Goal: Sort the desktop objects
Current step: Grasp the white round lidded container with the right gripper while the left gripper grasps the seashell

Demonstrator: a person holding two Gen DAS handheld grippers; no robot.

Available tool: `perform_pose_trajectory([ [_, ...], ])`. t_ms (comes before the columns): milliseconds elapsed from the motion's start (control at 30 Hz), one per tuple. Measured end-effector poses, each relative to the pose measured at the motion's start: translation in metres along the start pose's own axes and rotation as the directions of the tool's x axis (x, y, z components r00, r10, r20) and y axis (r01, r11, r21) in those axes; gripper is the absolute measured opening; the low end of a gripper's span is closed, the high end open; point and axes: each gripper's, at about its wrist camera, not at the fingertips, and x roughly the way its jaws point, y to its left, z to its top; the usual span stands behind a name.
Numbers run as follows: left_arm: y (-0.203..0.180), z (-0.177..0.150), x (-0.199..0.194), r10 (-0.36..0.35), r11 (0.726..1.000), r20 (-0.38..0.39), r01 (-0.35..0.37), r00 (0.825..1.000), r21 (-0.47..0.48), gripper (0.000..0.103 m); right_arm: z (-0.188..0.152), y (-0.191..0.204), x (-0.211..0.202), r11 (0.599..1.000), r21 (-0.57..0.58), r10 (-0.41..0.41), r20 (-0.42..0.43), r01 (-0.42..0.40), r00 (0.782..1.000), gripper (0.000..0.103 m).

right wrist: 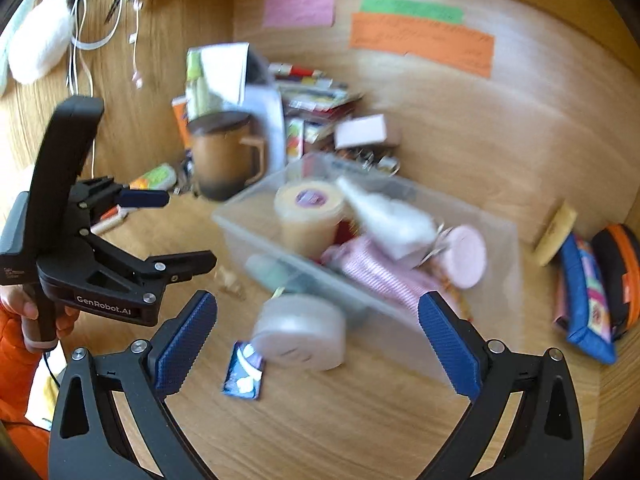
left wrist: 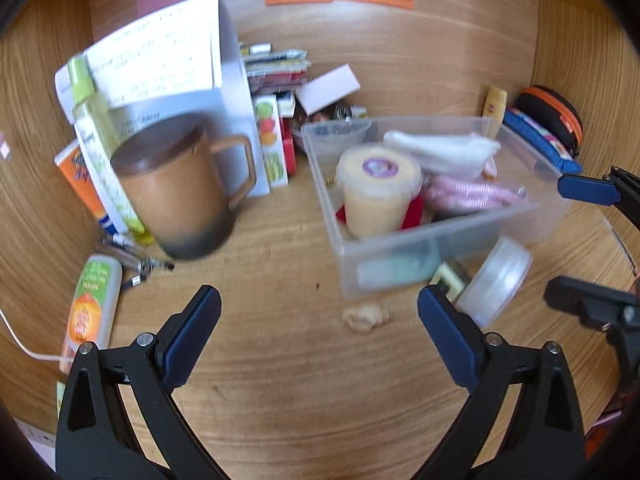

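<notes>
Both grippers hung over the wooden desk [left wrist: 288, 380] with their jaws spread wide and nothing between them. The left gripper [left wrist: 319, 316] faced the clear plastic bin [left wrist: 448, 232], which stood just beyond its right jaw, the bin's long axis running from near left to far right. Inside the bin a yellow lidded cup [left wrist: 378, 192] stood upright at the near left end, with a white crumpled cloth [left wrist: 444, 150] behind it and a pink striped pouch [left wrist: 472, 196] lying lengthwise to the right. A round translucent container [left wrist: 494, 280] leaned tilted against the bin's near right corner, just beside the right jaw's tip. A small beige lump [left wrist: 364, 318] lay on the desk between the jaws, slightly beyond their tips. To the far left a brown lidded mug [left wrist: 180, 196] stood upright with its handle pointing right, in front of a white box [left wrist: 224, 128].

From the right wrist view, the right gripper [right wrist: 318, 312] had the same round container [right wrist: 300, 332] lying between its jaws, nearer the left one, not touched by either. A small blue packet [right wrist: 244, 372] lay flat on the desk just near and left of that container. The blue patterned pencil case [right wrist: 584, 300] and the black and orange zip case [right wrist: 616, 272] lay against the right wall, well apart from the jaws. The left gripper [right wrist: 176, 232] showed at the left edge, jaws apart, held by a hand [right wrist: 36, 312]
</notes>
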Motion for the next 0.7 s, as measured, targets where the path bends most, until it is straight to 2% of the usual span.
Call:
perform_pose_trajectory([
  [100, 0.004, -0.01, 0.003, -0.005, 1.0, -0.021, 0.005, 1.0, -0.012, 0.1, -0.006, 0.003, 0.014, 0.999, 0.03, 0.015, -0.043, -0.014, 0.999, 0.101],
  [267, 0.008, -0.016, 0.008, -0.021, 0.999, -0.04, 0.02, 0.999, -0.044, 0.1, -0.016, -0.005, 0.048, 0.987, 0.151, 0.074, -0.135, -0.054, 0.988, 0.099],
  [467, 0.004, -0.018, 0.019, -0.042, 0.999, -0.065, 0.039, 0.997, -0.035, 0.1, -0.021, -0.008, 0.062, 0.983, 0.179, 0.067, -0.163, -0.037, 0.984, 0.098],
  [633, 0.003, -0.017, 0.031, -0.045, 0.998, -0.088, 0.04, 0.995, -0.058, 0.1, -0.023, -0.005, 0.067, 0.983, 0.177, 0.07, -0.173, -0.039, 0.982, 0.088],
  [700, 0.003, -0.016, 0.035, -0.044, 0.997, -0.098, 0.038, 0.994, -0.066, 0.1, -0.023, -0.004, 0.067, 0.984, 0.171, 0.074, -0.173, -0.044, 0.982, 0.073],
])
